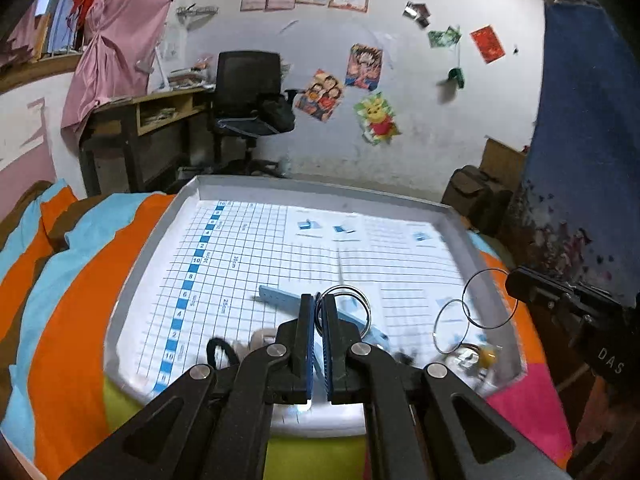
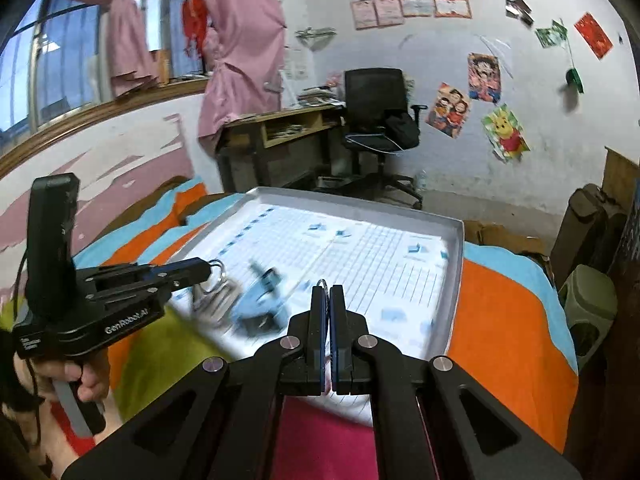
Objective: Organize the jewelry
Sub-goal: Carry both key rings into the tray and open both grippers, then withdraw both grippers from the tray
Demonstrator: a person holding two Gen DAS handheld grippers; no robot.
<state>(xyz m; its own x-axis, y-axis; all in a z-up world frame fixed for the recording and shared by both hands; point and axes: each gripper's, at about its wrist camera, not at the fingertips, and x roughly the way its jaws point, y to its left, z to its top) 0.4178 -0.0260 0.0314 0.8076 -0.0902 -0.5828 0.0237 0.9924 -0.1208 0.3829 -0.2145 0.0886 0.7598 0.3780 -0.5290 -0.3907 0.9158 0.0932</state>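
My left gripper (image 1: 319, 300) is shut on a stack of silver bangles (image 1: 352, 306), held above the white grid-printed tray (image 1: 248, 240); it shows from the side in the right wrist view (image 2: 208, 268) with the bangles (image 2: 218, 274) hanging from it. My right gripper (image 2: 328, 294) is shut on a thin dark wire bangle (image 2: 322, 283), which shows in the left wrist view (image 1: 490, 299) at the right gripper's tip (image 1: 514, 280). A light blue strap (image 1: 280, 298) lies on the tray. Another thin silver bangle (image 1: 452, 326) and a yellow trinket (image 1: 486, 356) lie at the tray's right front.
The tray (image 2: 456, 264) rests on a bed with an orange, blue and brown striped cover (image 1: 72, 264). A black hair tie (image 1: 218, 350) lies at the tray's front. A desk and black office chair (image 1: 248, 96) stand by the far wall.
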